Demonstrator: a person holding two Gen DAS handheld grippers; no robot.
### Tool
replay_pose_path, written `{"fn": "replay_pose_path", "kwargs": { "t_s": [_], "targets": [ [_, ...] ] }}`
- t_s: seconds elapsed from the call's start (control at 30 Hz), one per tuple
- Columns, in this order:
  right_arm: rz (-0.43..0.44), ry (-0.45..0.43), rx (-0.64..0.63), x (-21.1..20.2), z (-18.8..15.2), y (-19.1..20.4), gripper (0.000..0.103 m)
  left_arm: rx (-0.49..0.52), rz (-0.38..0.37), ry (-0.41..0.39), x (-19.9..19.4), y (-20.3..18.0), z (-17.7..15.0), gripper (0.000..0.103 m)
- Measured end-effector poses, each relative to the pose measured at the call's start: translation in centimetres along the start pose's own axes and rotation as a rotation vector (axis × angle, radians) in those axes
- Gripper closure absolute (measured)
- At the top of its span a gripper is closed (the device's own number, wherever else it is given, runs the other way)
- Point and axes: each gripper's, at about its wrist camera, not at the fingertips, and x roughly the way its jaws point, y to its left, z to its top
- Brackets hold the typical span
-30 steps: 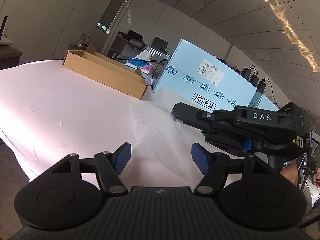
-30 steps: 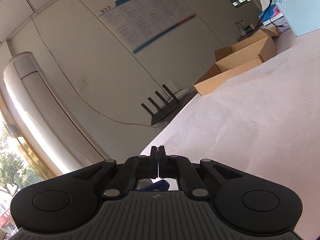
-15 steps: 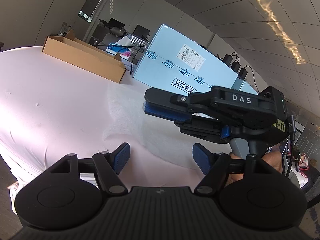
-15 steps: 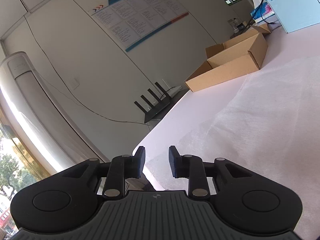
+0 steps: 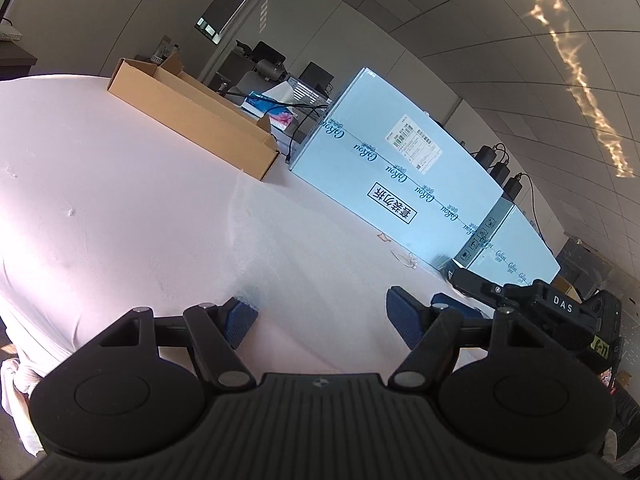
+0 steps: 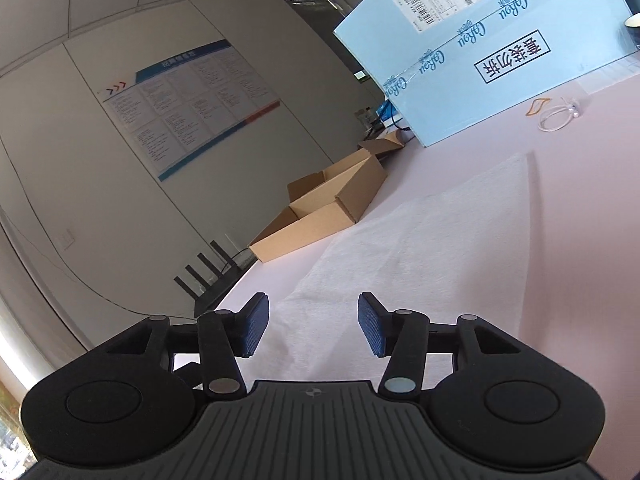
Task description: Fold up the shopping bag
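Now, bag: we see the shopping bag [image 6: 432, 240] flat on the table [image 5: 100, 168], centre of frame.
Left gripper [image 5: 320, 316]: spread, empty.
Right gripper [image 6: 312, 324]: opening — nothing between.
Progress: we judge more folds remain.

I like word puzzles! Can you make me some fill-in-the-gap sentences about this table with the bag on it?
1. The white shopping bag lies ____ on the table.
2. The long open cardboard box is ____ in colour.
3. The big box with the barcode label is light ____.
4. Nothing is between the blue pads of the right gripper, whose jaws are ____.

Missing words: flat; brown; blue; opening
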Motion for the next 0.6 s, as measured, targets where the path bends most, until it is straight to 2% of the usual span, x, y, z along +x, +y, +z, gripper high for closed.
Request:
{"fn": "replay_pose_path", "kwargs": {
  "t_s": [0.1, 0.17, 0.33, 0.43, 0.6],
  "targets": [
    [-0.021, -0.001, -0.002, -0.6, 0.4, -0.9, 0.052, 0.014, 0.049, -0.032, -0.1, -0.5, 0.4, 0.037],
    [-0.041, 0.029, -0.015, -0.3, 0.4, -0.9, 0.044, 0.056, 0.097, -0.058, -0.4, -1.1, 0.7, 0.046],
    [-0.056, 0.136, -0.084, 1.6, -0.2, -0.2, 0.041, 0.126, 0.160, -0.080, -1.1, -2.2, 1.2, 0.061],
    [-0.068, 0.166, -0.079, 2.1, -0.6, -0.7, 0.039, 0.163, 0.219, -0.081, -1.4, -2.5, 1.4, 0.068],
    [-0.036, 0.173, -0.057, 1.6, -0.5, -1.3, 0.039, 0.184, 0.343, -0.121, -2.8, -1.8, 2.5, 0.070]
  ]
}}
